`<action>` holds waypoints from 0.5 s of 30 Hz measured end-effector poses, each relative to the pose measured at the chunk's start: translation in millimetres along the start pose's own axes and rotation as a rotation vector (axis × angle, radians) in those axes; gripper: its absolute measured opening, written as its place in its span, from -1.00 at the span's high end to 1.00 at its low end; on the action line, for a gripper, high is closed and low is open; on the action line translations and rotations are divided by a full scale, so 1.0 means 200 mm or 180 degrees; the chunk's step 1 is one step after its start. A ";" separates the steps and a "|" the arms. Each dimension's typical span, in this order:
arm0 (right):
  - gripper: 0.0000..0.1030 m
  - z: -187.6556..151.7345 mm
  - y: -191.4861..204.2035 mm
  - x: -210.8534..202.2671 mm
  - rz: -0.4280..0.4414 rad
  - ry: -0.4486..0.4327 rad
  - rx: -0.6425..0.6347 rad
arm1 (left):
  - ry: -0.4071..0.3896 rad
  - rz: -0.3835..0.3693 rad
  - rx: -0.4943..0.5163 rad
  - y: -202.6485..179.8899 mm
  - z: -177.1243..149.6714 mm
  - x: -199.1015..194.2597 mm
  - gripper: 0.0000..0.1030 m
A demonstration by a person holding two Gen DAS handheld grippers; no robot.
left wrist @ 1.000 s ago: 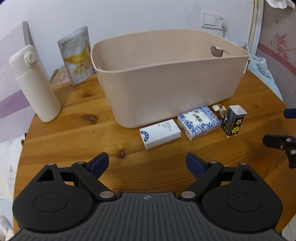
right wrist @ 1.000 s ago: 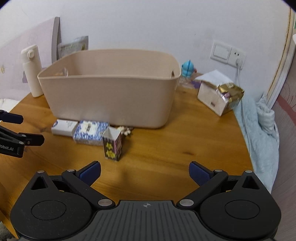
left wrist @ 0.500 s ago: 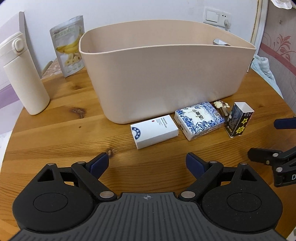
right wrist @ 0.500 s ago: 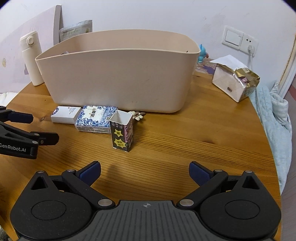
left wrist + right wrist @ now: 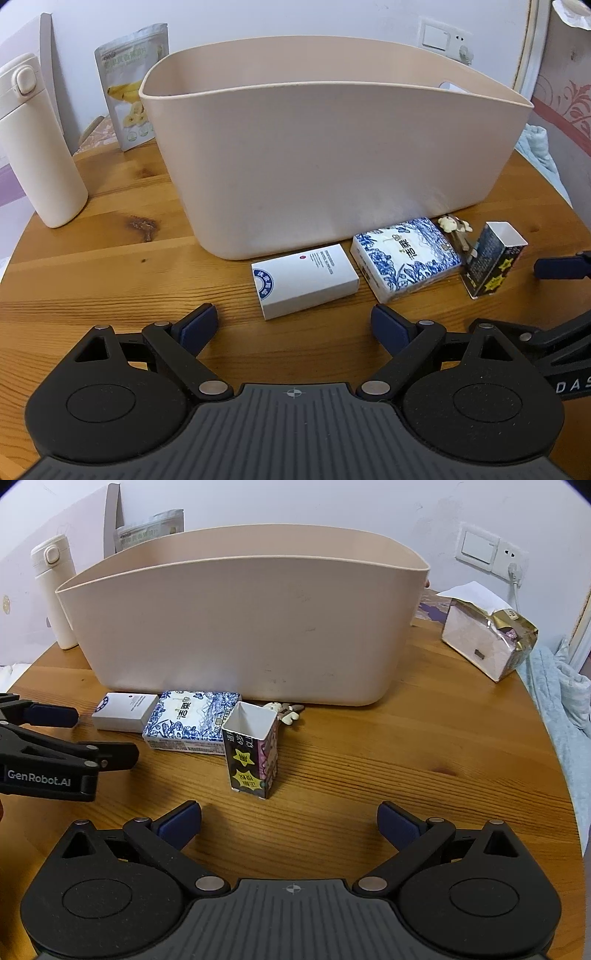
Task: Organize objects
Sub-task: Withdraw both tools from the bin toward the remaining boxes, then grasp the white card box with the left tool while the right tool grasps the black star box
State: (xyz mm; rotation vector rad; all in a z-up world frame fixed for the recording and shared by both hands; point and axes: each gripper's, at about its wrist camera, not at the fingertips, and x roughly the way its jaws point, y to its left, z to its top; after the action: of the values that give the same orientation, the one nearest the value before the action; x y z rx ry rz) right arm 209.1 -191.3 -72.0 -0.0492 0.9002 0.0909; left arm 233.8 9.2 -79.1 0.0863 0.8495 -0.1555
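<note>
In the left wrist view the left gripper [image 5: 293,323] hangs with jaws apart over the white box [image 5: 304,280], light and stiff, best pinched across its long sides, beside the bin [image 5: 332,158]; in the right wrist view the right gripper [image 5: 289,821], jaws apart, faces the upright open carton [image 5: 251,749] mid-table, easily crushed.

Round wooden table [image 5: 424,760], pine-look planks, dark knot on the left side [image 5: 142,224]. Plain white wall [image 5: 295,506] behind, slightly scuffed. Wall switch with a socket [image 5: 491,552] beside it, white plug and cable in the socket. Pale board [image 5: 22,48] leaning on the wall at left. Right of the table: light blue blanket [image 5: 561,701], and a panel with red floral pattern [image 5: 565,96]. Soft, even light, no hard shadows.
</note>
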 end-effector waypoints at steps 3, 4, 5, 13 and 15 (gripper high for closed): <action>-1.00 0.01 0.01 0.02 -0.0001 -0.0019 0.0002 | -0.0021 0.0037 -0.0058 0.00 0.01 0.01 -0.80; -1.00 0.01 0.01 0.02 0.0000 -0.0027 0.0008 | -0.0027 0.0053 -0.0087 0.01 0.01 0.02 -0.81; -1.00 0.01 0.01 0.03 -0.0003 -0.0036 0.0016 | -0.0036 0.0073 -0.0109 0.01 0.01 0.02 -0.82; -1.00 0.02 0.02 0.05 -0.0022 -0.0134 0.0037 | -0.0064 0.0153 -0.0191 0.01 0.04 0.06 -0.90; -0.97 0.02 0.02 0.05 -0.0036 -0.0176 0.0059 | -0.0066 0.0159 -0.0194 0.00 0.05 0.06 -0.90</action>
State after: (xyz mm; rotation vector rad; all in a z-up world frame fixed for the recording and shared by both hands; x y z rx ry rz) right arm 217.3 -187.1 -77.2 -0.0346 0.8453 0.0730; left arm 248.2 7.5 -81.2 0.0487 0.8300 -0.0835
